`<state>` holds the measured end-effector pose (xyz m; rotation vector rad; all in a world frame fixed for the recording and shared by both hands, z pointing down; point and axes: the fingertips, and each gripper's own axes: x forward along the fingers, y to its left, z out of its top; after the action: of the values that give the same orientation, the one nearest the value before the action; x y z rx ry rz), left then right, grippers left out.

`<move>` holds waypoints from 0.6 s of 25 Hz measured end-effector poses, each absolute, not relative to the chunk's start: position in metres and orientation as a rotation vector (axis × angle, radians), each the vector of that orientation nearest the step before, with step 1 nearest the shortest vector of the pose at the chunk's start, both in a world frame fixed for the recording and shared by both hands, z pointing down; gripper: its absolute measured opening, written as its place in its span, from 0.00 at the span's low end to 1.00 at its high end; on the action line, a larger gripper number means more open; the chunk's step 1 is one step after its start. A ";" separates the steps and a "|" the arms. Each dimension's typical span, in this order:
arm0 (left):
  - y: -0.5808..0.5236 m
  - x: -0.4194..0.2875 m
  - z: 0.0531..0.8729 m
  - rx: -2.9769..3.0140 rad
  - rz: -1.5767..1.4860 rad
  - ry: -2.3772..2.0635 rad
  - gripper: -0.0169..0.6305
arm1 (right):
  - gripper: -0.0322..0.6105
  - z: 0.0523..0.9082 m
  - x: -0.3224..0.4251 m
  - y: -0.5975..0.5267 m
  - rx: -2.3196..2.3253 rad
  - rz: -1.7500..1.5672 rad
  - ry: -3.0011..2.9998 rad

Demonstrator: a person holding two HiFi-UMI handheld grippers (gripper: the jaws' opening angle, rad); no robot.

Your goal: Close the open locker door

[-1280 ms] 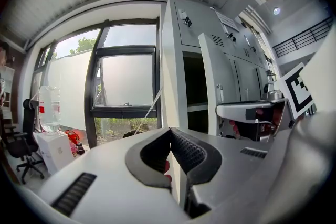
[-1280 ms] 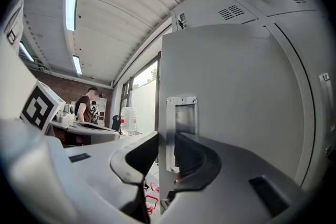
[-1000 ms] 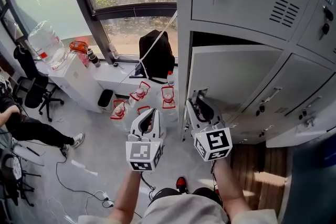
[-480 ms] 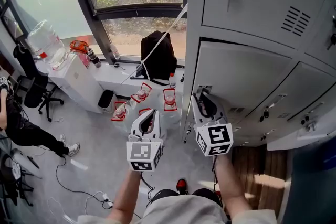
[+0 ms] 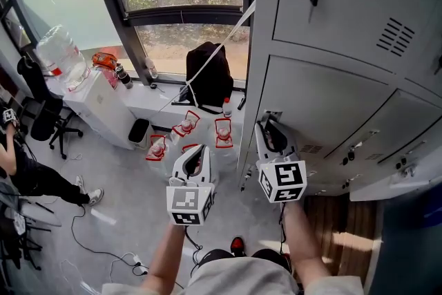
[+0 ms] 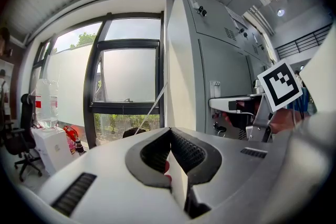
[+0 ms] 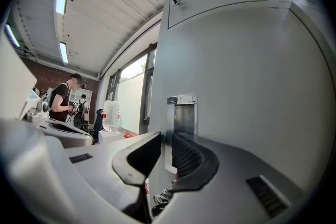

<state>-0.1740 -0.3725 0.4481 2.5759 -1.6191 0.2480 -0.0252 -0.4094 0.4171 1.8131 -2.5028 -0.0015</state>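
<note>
At the free left edge of the locker door [image 5: 314, 107], the right tool [image 7: 167, 139] is closing its jaws around the thin metal lip just below the latch plate [image 7: 181, 99], and its pads are looking as though they are pressing on that lip rather than standing clear of it. Beside it, the left tool [image 5: 197, 154] is hanging clenched on nothing, well apart from the lockers and taking no part. Moving outward, the door is lying almost flush with the grey front of the locker bank [image 5: 359, 3], in the row under the keyed door, with only a narrow dark line showing along its top and left edges. Most of the swing is therefore looking done. What is remaining, as I am judging it, is the last press home so the latch catches, then letting go of the lip; whether the latch is already seating, no view is showing.
</note>
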 end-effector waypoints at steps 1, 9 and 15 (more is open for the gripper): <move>-0.373 -0.174 0.449 2.575 0.249 -1.620 0.06 | 0.16 0.417 -0.025 -0.410 1.814 -0.002 -2.502; -0.376 -0.174 0.449 2.568 0.252 -1.627 0.06 | 0.16 0.417 -0.024 -0.414 1.819 0.001 -2.503; -0.377 -0.172 0.447 2.575 0.251 -1.627 0.06 | 0.16 0.417 -0.023 -0.416 1.817 -0.001 -2.503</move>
<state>-0.1718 -0.3771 0.4466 2.5748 -1.6274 0.2514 -0.0233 -0.4159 0.4171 1.8174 -2.5033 -0.0014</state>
